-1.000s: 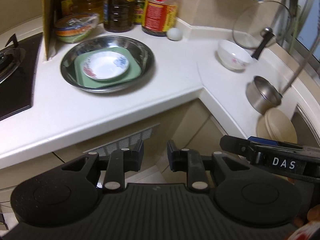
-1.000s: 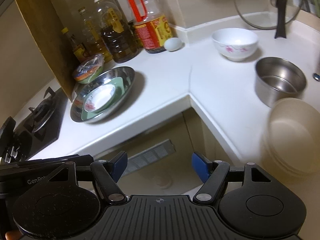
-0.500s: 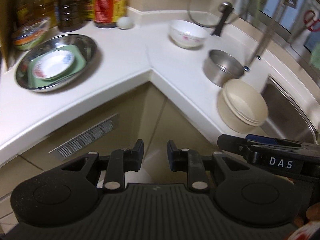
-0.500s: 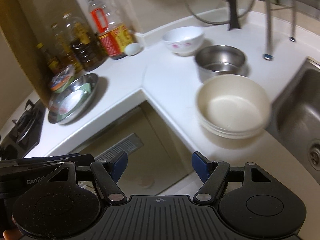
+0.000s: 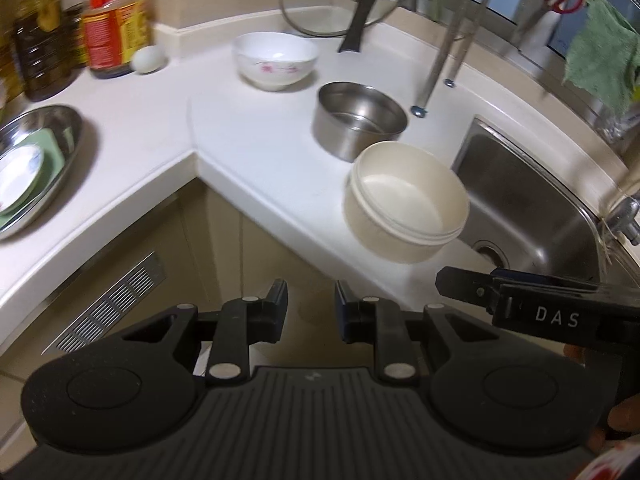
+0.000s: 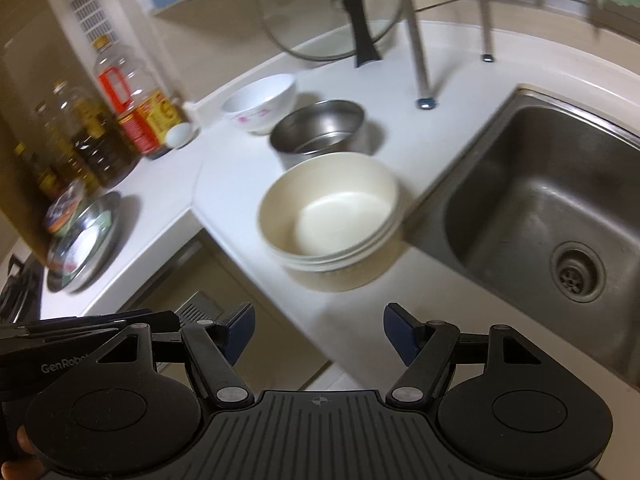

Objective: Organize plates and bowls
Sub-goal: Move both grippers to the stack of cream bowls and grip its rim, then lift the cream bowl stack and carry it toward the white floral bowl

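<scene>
A stack of cream bowls (image 5: 404, 200) (image 6: 332, 212) sits on the white counter beside the sink. Behind it stand a steel bowl (image 5: 358, 118) (image 6: 324, 128) and a white flowered bowl (image 5: 276, 58) (image 6: 260, 102). At far left a steel pan (image 5: 38, 164) (image 6: 84, 240) holds a green plate and a white flowered dish. My left gripper (image 5: 311, 310) is empty, jaws slightly apart, held off the counter's front edge. My right gripper (image 6: 318, 330) is open and empty, just in front of the cream bowls.
A steel sink (image 6: 540, 216) (image 5: 528, 204) lies right of the cream bowls. Oil bottles (image 6: 132, 108) and an egg (image 5: 148, 60) stand at the back left. A glass lid (image 6: 332, 20) leans on the wall. A rack's metal legs (image 6: 418, 40) stand behind the sink.
Both grippers have swung right, from the steel pan toward the cream bowls and sink. The bowls now sit nearer and more central. The jaws have not changed.
</scene>
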`<control>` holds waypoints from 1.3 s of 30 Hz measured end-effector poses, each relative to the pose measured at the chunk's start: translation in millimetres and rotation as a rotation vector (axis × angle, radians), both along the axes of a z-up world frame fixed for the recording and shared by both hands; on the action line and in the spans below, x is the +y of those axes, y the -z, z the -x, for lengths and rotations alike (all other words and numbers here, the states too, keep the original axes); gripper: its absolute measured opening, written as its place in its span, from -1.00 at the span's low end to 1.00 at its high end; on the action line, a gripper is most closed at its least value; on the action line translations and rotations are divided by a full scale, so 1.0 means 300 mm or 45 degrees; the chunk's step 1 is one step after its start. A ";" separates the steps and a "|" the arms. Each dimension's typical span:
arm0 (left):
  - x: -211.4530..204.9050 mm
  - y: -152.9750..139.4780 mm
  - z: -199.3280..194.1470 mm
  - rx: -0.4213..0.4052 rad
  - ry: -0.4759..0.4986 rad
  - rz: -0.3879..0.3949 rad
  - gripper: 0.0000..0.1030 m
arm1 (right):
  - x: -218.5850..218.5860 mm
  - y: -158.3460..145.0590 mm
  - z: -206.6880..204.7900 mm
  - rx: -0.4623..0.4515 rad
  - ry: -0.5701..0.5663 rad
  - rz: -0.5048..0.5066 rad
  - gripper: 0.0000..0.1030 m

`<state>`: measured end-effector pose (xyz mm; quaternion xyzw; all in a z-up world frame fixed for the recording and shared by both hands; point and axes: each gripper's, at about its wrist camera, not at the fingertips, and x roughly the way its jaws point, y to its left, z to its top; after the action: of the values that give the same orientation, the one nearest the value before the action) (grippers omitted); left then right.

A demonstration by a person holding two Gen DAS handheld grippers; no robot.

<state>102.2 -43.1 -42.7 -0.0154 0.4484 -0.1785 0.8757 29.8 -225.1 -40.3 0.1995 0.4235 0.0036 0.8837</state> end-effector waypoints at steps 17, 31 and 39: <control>-0.163 0.003 -0.146 -0.044 0.106 0.060 -0.53 | -0.143 0.003 -0.073 -0.104 0.145 0.044 0.37; -0.216 0.055 -0.247 -0.011 0.082 0.024 -0.53 | -0.130 0.061 -0.173 -0.094 0.089 0.041 -0.12; -0.223 0.072 -0.264 0.015 0.079 0.025 -0.54 | -0.132 0.066 -0.180 -0.095 0.091 0.042 -0.34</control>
<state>181.4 -109.9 -64.2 -0.0112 0.4519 -0.2099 0.8669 83.9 -264.7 -60.2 0.1996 0.3829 -0.0277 0.9016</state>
